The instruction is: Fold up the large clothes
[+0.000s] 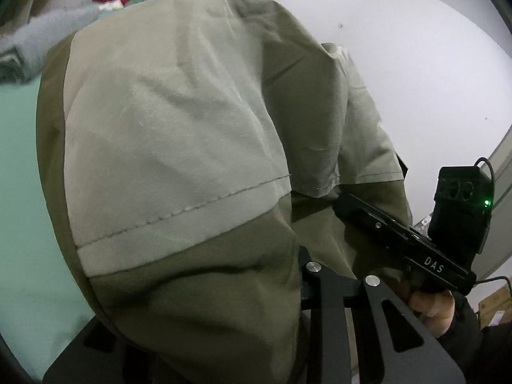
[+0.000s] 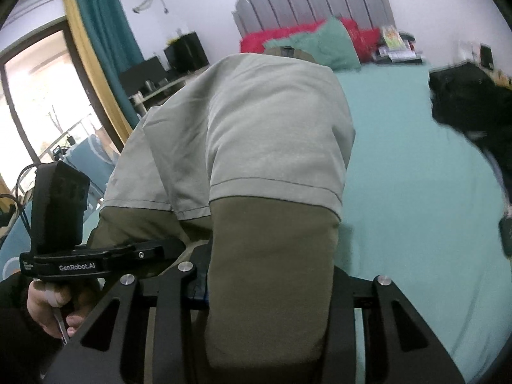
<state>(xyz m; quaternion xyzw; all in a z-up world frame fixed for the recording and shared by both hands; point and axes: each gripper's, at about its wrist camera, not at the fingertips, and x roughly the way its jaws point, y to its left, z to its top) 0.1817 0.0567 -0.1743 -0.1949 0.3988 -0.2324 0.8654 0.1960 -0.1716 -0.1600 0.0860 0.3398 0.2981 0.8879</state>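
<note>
An olive-green garment (image 1: 176, 128) with pale grey-green panels hangs bunched in front of both cameras, raised above the bed. In the left wrist view it drapes over my left gripper (image 1: 320, 275) and hides the fingertips, which are shut on its olive edge. My right gripper (image 1: 342, 204) reaches into the same cloth from the right, with a hand (image 1: 432, 307) on its handle. In the right wrist view the garment (image 2: 272, 128) runs down between the fingers of my right gripper (image 2: 272, 281), which is shut on it. My left gripper (image 2: 172, 246) bites the cloth at the left.
A teal bed sheet (image 2: 416, 160) spreads below. Red and green pillows (image 2: 320, 41) lean on a grey headboard (image 2: 304, 0). A black garment (image 2: 464, 102) lies at the right, and grey-blue cloth (image 1: 41, 41) at the far left. A glass door with teal curtain (image 2: 105, 32) stands left.
</note>
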